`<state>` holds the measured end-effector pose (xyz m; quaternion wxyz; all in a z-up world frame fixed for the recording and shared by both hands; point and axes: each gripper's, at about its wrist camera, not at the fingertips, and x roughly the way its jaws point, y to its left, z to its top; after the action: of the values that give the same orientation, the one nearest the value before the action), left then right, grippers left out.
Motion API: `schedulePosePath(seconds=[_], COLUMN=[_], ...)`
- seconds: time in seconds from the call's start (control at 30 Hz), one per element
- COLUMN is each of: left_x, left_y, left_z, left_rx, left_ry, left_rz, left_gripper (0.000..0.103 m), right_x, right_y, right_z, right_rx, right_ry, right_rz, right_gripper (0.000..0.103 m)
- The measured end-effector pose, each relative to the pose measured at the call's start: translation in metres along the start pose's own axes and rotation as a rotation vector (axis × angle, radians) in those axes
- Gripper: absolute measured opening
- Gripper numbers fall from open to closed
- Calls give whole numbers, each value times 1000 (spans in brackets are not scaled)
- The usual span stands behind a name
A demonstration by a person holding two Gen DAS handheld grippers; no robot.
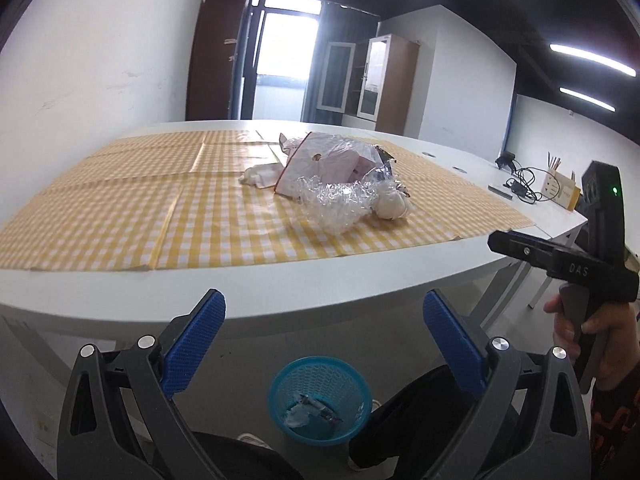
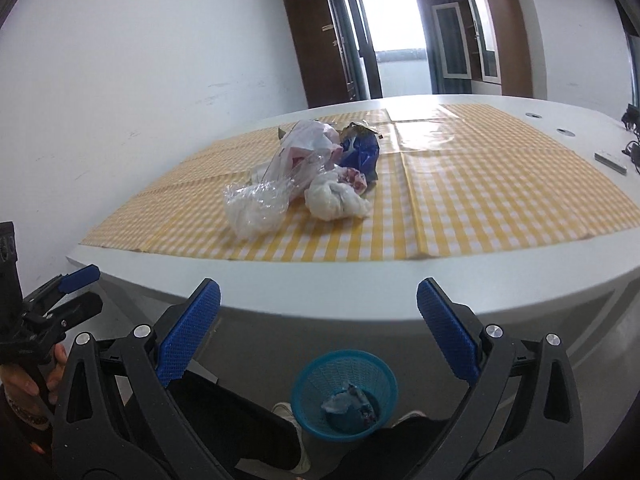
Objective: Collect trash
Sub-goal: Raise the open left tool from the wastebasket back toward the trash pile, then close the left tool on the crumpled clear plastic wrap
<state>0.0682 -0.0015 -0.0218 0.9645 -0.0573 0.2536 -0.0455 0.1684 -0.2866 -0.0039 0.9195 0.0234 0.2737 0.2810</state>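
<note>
A pile of trash lies on the yellow checked cloth: crumpled clear plastic, a pink-and-white bag, a white wad and a blue foil wrapper. A blue mesh bin stands on the floor below the table edge with some scraps inside. My left gripper is open and empty, in front of the table edge above the bin. My right gripper is open and empty, likewise short of the table.
The white table curves across both views. At its far right lie cables, a pen holder box and a grey bar. The person's legs and shoes are beside the bin. Cabinets and a door stand behind.
</note>
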Motion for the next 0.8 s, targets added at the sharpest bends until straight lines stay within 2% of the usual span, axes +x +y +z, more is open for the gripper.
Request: schedulePosePath(seconds=[0.23,0.43,0.7,0.8], left_x=[26,49,85,101], left_y=[10,12,9,9], left_z=[18,36,59,65], left_rx=[8,28,117,129], left_ry=[37,63,127,156], left_rz=[-15,-50,-71,-95], left_gripper=[97,97,97,97], right_x=[38,76,117,128], right_y=[-5,-1,-7,-10], right_z=[29,52,68,74], right_rx=[-7,-73,-138,-134], right_ry=[21,60,155,188], right_rz=[38,32,25,34], right_gripper=[94,94,90,84])
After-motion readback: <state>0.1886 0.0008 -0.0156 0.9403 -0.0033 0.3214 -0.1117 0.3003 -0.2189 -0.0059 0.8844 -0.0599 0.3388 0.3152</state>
